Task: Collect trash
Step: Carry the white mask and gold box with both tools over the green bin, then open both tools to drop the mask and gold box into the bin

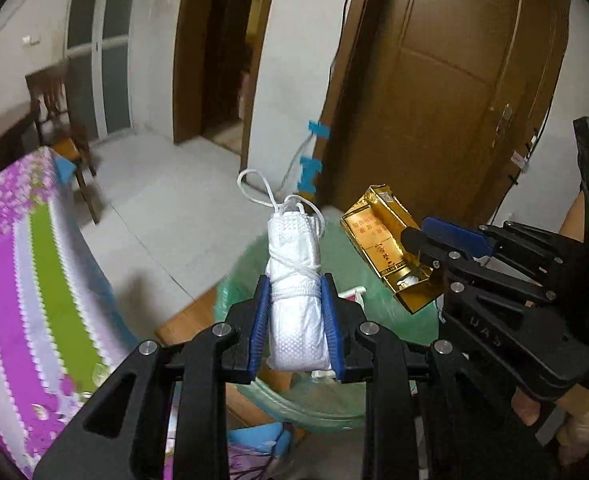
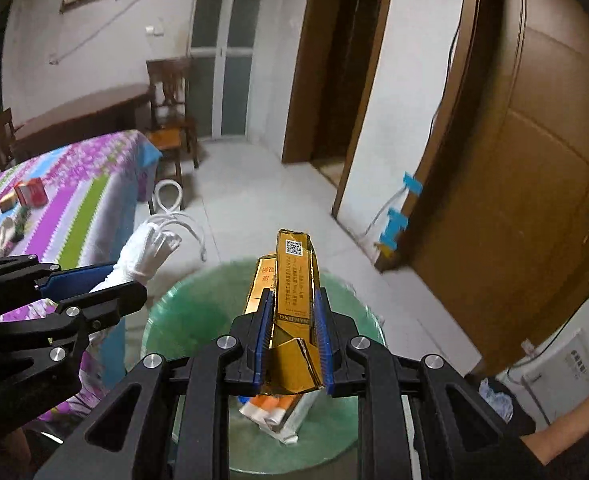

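A: From the left wrist, the left gripper has its blue pads pressed on both sides of a rolled white face mask bound with its own cord, with ear loops sticking out past the fingertips. The jaws are drawn in tight on it.

B: The right wrist view shows that same mask only side-on at the left edge, its end poking past the left gripper's finger. What it gives plainly is the right gripper, narrowly closed on a gold cigarette pack held lengthwise, a QR code on its far end and its near flap crumpled open.

A: The left view catches that pack from the side, tilted, with its torn end open toward the camera; the right gripper clamps it at the right of the frame.

B: Below both sits the green-lined trash bin. Looking down from the right wrist, a white carton with orange print lies inside it.

A: From the left wrist the bin's liner shows only as a blurred green rim behind the mask, and its contents are mostly hidden.

B: The table with the striped floral cloth stands just left of the bin; only the right view shows the red can and other bits on top.

A: The left view shows merely the cloth's hanging edge, and a sleeve at far right
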The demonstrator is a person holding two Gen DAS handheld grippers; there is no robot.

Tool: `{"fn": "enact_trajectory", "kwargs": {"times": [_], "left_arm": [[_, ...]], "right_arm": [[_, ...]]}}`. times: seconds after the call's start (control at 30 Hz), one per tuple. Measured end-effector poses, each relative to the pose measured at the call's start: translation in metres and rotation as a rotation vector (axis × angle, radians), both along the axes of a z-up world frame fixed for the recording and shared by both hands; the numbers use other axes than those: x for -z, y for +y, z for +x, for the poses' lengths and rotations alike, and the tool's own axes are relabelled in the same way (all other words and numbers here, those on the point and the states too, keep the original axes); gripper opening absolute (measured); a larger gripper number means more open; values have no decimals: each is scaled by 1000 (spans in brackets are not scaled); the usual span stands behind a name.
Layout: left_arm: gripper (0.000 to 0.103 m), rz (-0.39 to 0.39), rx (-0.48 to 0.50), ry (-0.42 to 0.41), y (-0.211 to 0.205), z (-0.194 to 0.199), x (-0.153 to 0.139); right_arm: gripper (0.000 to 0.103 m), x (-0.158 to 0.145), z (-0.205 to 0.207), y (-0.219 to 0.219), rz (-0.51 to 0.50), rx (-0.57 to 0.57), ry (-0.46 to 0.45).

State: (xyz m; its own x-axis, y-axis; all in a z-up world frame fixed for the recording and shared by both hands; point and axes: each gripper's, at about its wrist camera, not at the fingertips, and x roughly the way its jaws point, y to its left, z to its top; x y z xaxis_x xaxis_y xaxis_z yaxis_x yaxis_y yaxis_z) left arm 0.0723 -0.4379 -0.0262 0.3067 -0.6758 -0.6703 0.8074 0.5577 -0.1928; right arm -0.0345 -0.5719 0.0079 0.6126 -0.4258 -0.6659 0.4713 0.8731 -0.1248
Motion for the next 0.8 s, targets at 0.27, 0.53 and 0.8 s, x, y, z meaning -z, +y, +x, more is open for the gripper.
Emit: {"fn": "enact_trajectory", "kwargs": {"times": [0.27,0.53,0.8], "left_arm": [[24,66,13,32,-18,-1,21],[24,83,16,42,-19,1,23],[76,85,-5,1,-21,-4,19]], "right_arm": [[22,40,18,-3,59,13,61],[22,37,20,0,71,16,59],[38,37,15,-4,74,45,44]]}}
